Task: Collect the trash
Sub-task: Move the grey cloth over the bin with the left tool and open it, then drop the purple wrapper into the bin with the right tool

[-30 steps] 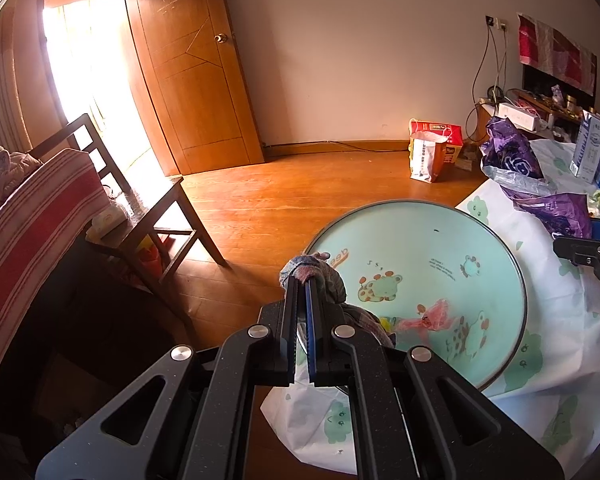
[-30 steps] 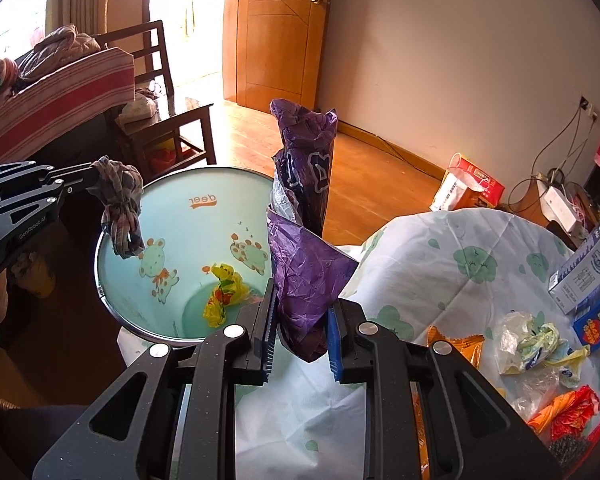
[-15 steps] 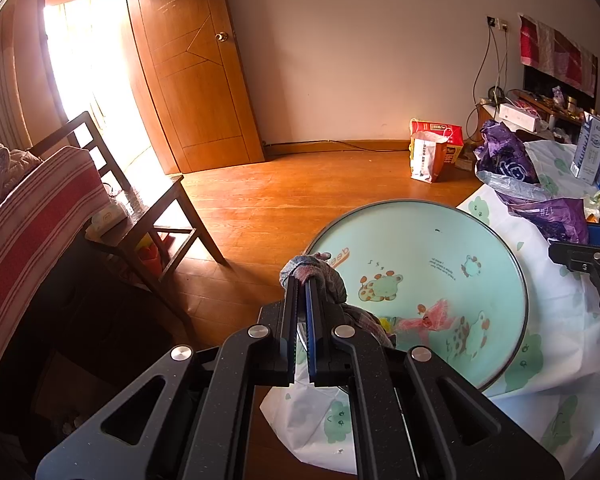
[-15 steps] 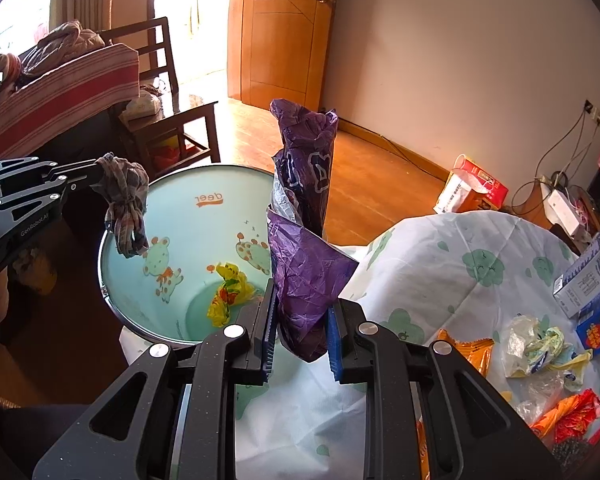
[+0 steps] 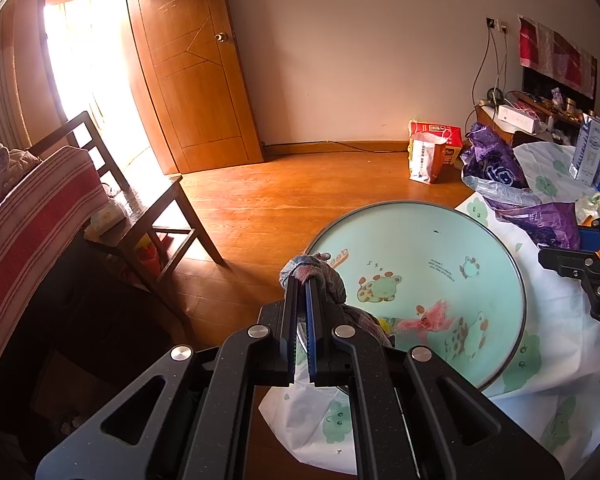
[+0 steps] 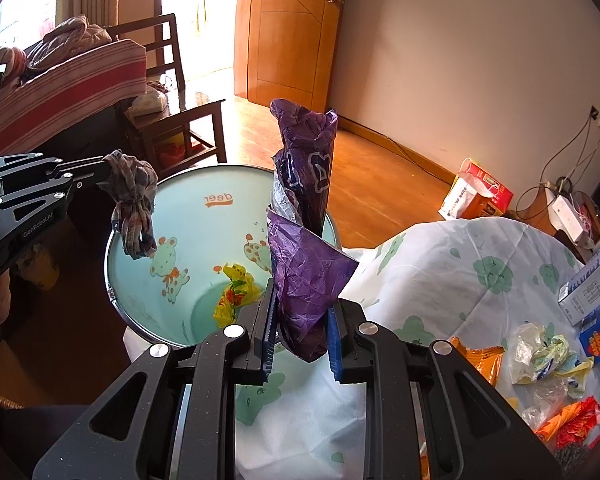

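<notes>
A pale green basin printed with cartoon animals stands below the table's edge; its rim also shows in the right wrist view. A yellow wrapper and a pink wrapper lie inside it. My left gripper is shut on a knotted plaid rag. In the right wrist view that left gripper holds the rag dangling over the basin's near rim. My right gripper is shut on a crumpled purple plastic bag that stands upright beside the basin. The left wrist view shows the bag at the right.
A white tablecloth with green prints covers the table. On it lie an orange packet, crumpled wrappers, a red wrapper and a carton. A wooden side table, a striped sofa and a paper bag stand around.
The purple bag in my right gripper has shifted slightly toward the basin. My left gripper and its rag have kept still.
</notes>
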`<state>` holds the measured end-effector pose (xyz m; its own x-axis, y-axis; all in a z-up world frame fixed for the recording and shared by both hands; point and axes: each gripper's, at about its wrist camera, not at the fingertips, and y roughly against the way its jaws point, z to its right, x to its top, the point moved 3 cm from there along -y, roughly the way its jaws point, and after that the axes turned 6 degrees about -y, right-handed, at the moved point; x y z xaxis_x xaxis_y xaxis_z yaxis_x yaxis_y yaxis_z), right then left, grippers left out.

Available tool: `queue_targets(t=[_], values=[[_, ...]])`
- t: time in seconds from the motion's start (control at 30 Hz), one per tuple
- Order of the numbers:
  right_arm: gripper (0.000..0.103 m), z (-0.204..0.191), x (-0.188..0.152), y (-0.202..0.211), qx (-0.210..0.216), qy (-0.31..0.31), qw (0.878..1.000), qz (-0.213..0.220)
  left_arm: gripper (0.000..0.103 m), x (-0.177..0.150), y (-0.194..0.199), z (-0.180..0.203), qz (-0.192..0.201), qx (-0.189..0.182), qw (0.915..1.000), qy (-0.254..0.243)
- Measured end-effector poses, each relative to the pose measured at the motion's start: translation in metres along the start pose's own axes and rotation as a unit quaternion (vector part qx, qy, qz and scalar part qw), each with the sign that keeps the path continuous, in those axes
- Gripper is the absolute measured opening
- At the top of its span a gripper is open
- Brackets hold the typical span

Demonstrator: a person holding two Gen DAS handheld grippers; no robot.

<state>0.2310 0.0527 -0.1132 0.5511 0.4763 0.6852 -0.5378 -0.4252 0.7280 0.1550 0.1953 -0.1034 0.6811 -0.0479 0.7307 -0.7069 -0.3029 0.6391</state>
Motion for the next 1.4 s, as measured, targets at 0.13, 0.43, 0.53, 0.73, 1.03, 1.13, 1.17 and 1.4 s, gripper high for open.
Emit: queue_targets(t=[0.13,0.43,0.53,0.73,1.03,1.13,1.17,1.4], values=[[0.029,-0.002,0.000,-0.001,0.006,0.001,1.000,0.000,0.009,0.001,0.003,0.002,0.004,-0.002,1.0000,-0.001],[0.055,0.002,-0.002,0.005,0.007,-0.015,1.000,0.014,0.063,0.002,0.007,0.003,0.013,0.011,0.9998,0.002],[0.058,0.005,-0.005,0.014,0.005,-0.023,0.999,0.022,0.067,0.001,0.006,0.006,0.011,0.009,0.9999,-0.002],[0.065,0.020,-0.020,0.048,-0.009,-0.038,0.998,0.047,0.079,-0.001,0.005,0.013,0.010,0.011,0.9999,-0.007],[0.070,0.076,-0.081,0.125,-0.066,-0.098,0.990,0.078,0.088,-0.009,0.007,0.057,0.000,-0.025,0.9992,-0.033],[0.070,0.109,-0.113,0.151,-0.103,-0.142,0.981,0.082,0.088,-0.010,0.013,0.089,0.003,-0.045,0.9973,-0.058],[0.071,0.121,-0.125,0.159,-0.116,-0.161,0.977,0.082,0.088,-0.011,0.016,0.099,0.004,-0.053,0.9964,-0.066],[0.071,0.173,-0.197,0.185,-0.172,-0.249,0.951,0.068,0.088,-0.011,0.031,0.170,0.007,-0.104,0.9887,-0.108]])
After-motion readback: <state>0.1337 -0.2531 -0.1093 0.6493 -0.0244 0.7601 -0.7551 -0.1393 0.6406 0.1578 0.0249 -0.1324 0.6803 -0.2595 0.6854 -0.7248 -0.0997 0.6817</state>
